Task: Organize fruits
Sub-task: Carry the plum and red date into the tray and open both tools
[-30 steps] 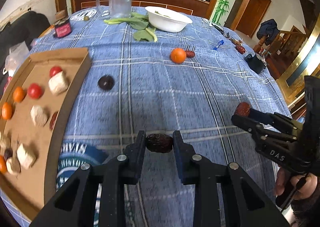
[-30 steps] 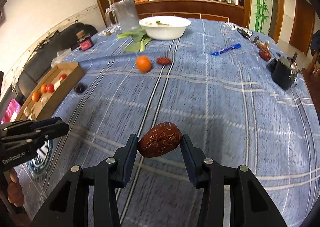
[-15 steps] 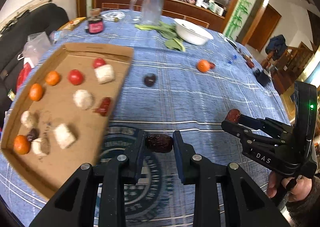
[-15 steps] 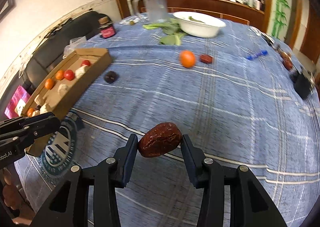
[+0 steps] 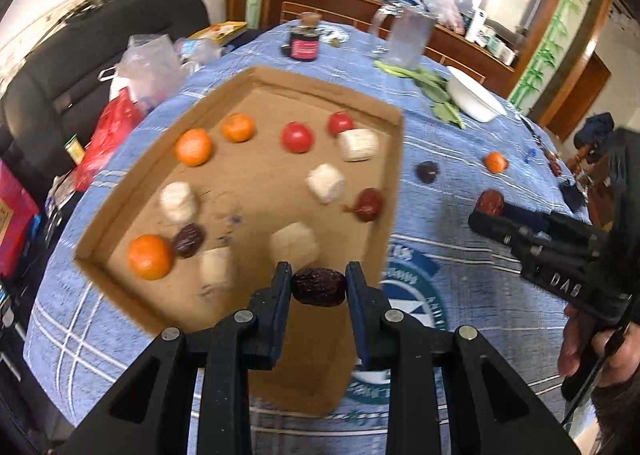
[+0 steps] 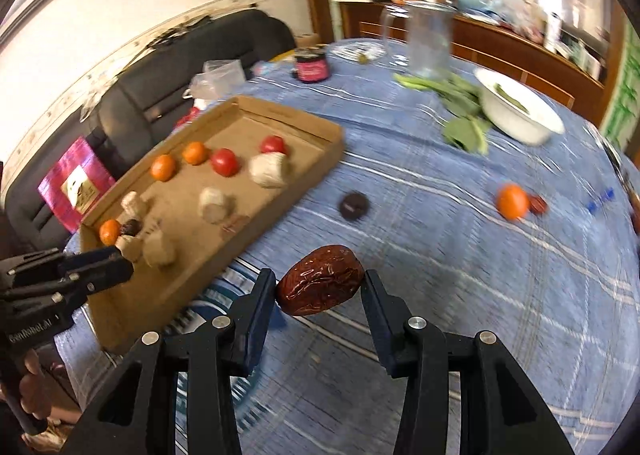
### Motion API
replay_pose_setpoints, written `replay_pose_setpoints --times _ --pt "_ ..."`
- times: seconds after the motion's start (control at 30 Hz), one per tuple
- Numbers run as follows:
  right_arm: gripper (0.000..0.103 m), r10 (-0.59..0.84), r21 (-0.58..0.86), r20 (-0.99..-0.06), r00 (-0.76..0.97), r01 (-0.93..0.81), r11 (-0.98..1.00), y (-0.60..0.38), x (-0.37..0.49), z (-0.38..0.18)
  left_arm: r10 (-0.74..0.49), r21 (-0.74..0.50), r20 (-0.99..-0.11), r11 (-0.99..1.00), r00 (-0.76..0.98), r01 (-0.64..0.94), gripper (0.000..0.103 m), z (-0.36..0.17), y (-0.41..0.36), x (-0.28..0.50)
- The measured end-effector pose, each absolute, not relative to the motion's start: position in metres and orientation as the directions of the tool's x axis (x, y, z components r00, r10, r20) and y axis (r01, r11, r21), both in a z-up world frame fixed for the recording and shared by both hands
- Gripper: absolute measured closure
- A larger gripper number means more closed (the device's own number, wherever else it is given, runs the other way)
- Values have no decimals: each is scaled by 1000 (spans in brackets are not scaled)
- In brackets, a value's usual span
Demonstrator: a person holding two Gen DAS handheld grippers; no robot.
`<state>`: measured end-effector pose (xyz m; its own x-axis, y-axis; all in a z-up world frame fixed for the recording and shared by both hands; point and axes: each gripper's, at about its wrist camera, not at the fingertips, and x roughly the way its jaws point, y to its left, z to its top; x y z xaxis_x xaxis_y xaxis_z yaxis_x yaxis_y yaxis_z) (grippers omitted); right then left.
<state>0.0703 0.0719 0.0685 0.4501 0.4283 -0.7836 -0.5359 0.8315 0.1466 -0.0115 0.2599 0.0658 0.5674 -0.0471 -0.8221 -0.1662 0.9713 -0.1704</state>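
My left gripper (image 5: 319, 289) is shut on a dark dried date (image 5: 319, 287) and holds it above the near right part of the cardboard tray (image 5: 394, 175). The tray holds oranges, tomatoes, white chunks and dates. My right gripper (image 6: 320, 287) is shut on a larger red-brown date (image 6: 320, 279) above the blue tablecloth, right of the tray (image 6: 276, 195). It also shows in the left wrist view (image 5: 490, 203). A dark plum (image 6: 353, 205), an orange (image 6: 512, 201) and a red date (image 6: 538, 204) lie loose on the cloth.
A white bowl (image 6: 520, 111) with green leaves (image 6: 460, 95), a clear jug (image 6: 426, 39) and a dark jar (image 6: 311, 65) stand at the far side. A black sofa (image 6: 168, 83) with bags is left of the table. A round printed logo (image 5: 412, 319) lies under the tray.
Both grippers have swung left toward the tray, each still holding its date. My left gripper is now over the tray instead of beside it.
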Motion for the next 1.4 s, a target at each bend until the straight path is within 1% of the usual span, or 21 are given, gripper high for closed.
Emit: replay_pose_setpoints --times 0.33,0.6,0.97,1.13,1.27,1.4 --pt "55 479 134 -781 402 -641 756 133 83 76 -29 -171 -846 961 532 -219 76 48 280 -24" --pt "54 491 128 -806 331 -712 690 168 76 64 -27 -166 -861 959 508 -230 76 37 283 -23" --pt "55 437 62 -858 269 -790 610 198 76 43 7 -121 -862 968 507 -219 76 35 283 -20" --pt "54 427 38 -861 276 -803 595 205 75 40 33 -87 -861 974 508 -210 76 32 281 -17" --pt "54 395 -23 -869 297 -823 568 207 70 39 60 -44 -858 981 510 -190 76 30 278 -16" --pt "54 385 -47 -871 305 -832 552 209 72 38 79 -18 -859 983 506 -183 76 29 280 -13"
